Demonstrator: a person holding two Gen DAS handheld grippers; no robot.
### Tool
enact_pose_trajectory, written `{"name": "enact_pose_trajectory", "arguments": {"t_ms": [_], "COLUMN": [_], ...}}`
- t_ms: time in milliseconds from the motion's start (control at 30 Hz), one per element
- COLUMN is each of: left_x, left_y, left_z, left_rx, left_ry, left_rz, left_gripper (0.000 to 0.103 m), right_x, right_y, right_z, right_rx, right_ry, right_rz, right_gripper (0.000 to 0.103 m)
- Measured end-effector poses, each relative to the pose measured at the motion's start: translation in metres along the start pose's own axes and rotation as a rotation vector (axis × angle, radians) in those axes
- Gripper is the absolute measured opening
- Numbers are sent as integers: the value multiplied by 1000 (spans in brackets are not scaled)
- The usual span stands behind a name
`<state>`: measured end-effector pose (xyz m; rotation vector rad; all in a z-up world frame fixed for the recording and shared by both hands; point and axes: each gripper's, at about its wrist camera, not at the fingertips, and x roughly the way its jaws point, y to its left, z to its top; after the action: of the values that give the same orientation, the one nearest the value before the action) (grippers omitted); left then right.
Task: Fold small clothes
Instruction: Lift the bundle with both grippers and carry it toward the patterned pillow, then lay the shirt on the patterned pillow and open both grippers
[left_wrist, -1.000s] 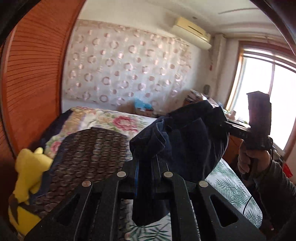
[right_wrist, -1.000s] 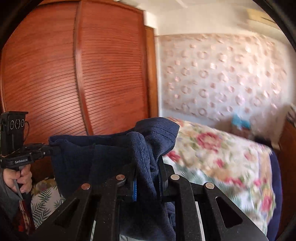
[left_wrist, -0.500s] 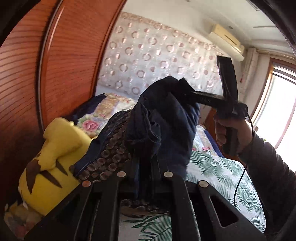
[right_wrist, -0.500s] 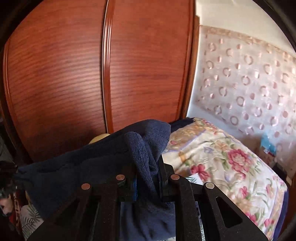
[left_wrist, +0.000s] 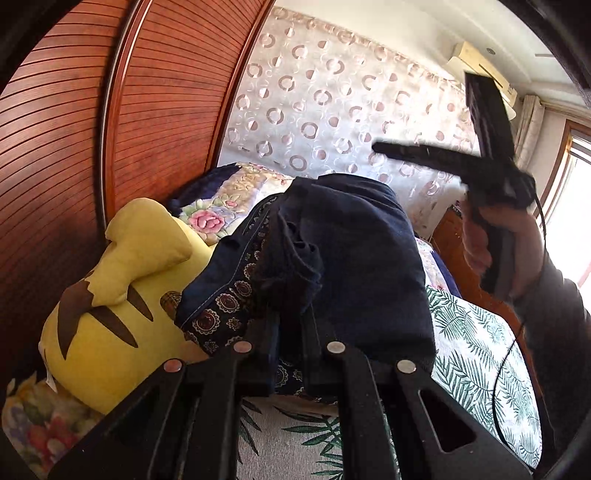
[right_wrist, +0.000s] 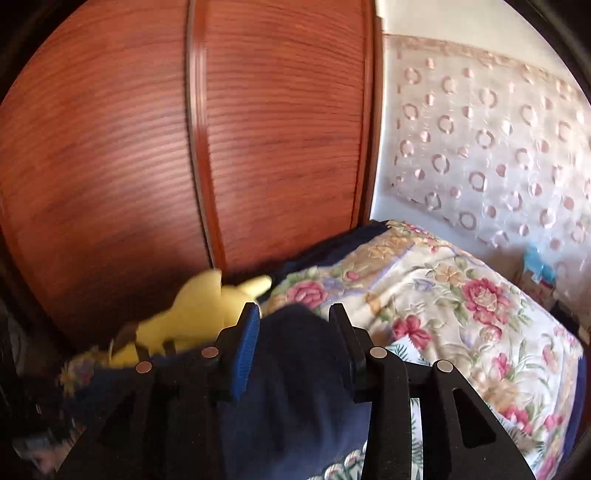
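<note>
Left gripper (left_wrist: 291, 332) fingers pinched tight on navy garment (left_wrist: 354, 258) draped over bed (left_wrist: 472, 350) just beside yellow plush (left_wrist: 122, 295), right gripper (right_wrist: 293, 328) fingers spread wide above the cloth, wooden wardrobe (right_wrist: 147, 147) crowding behind the plush, floral quilt (right_wrist: 461, 295) beyond.

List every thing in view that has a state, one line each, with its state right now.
left gripper: shut on the navy garment, cloth bunched between its fingers.
right gripper: open, jaws apart, gripping nothing.
navy garment: draped in a heap over the patterned cloth, one end pinched.
patterned cloth: lying on the bed, partly under the garment.
yellow plush toy: lying against the wardrobe.
wardrobe doors: closed.
</note>
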<state>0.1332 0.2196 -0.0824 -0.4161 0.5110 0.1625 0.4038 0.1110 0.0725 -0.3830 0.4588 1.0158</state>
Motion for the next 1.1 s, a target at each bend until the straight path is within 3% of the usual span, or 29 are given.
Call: {"name": "enact_pose_trajectory", "arguments": {"t_ms": [67,200,300,467,567,633,700,800,900,1100], "left_x": [0,3,6,5,2,-3,-8,-21,-32,-56], "left_y": [1,2,3,-3,-5,-7,-10,-19,-28,-51], "left_z": [-1,-4,-5,-6,-8,-8,-8,-9,-10,-15], "left_rx": [8,14,19,64,88,101,115,160,191,251], "left_ry": [-1,8,20,22,24,18,9,-22,-50,-87], "left_rz": [10,25,32,69,84,99,95,131,155,143], "left_gripper": [10,10,10,10,23,44,52,84,89,90], "right_x": [5,35,52,49,36,28,12,-13,-36,-88], "right_y": [0,-10,-24,-11,-3,0,7,21,36,70], "right_z": [-14,-39,-40,-35,-33,-32,-34,-44,-57,-90], "right_rx": [-6,10,132,103,104,103,101,101,108,126], "right_ry": [43,115,99,61,40,28,14,-8,-22,-48], "right_rz": [45,25,55,-31,-53,-56,-55,-70,-77,-109], "right_gripper": [40,40,40,41,41,41,41,41,41,41]}}
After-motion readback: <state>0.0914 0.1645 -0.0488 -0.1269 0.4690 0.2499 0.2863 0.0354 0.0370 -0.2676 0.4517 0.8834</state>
